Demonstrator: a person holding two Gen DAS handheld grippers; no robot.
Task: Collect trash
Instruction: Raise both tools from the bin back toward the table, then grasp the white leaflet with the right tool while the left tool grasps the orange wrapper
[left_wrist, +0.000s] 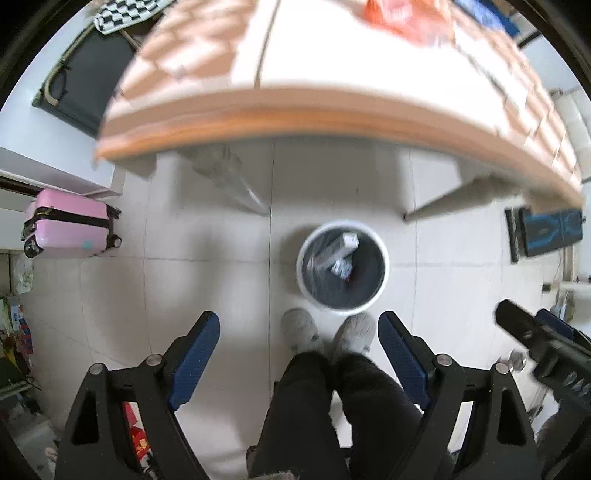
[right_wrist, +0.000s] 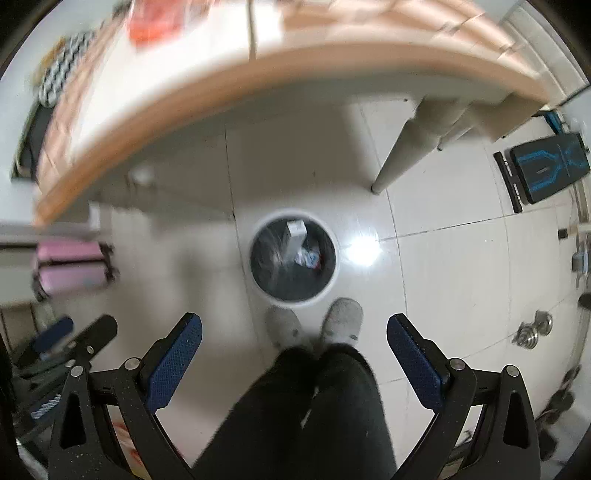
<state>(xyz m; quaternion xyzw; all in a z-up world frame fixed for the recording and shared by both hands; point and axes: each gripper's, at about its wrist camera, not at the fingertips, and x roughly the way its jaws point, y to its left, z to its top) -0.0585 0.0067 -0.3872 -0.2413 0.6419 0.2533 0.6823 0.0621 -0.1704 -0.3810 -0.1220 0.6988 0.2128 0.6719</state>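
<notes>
Bin: round white-rimmed waste bin (left_wrist: 384, 275), black liner, at 6 o'clock of table
Table: orange-edged white tabletop (left_wrist: 314, 85)
Suitcase: glossy pink hard suitcase (left_wrist: 68, 229), black zip bands

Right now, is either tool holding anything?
Left tool: open, holding nothing.
Right tool: open, holding nothing.

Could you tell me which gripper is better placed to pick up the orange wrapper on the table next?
Probably the left gripper. Both grippers are open and empty above the bin, but the orange wrapper lies right of centre in its view, while the right gripper sees it far off left.
</notes>
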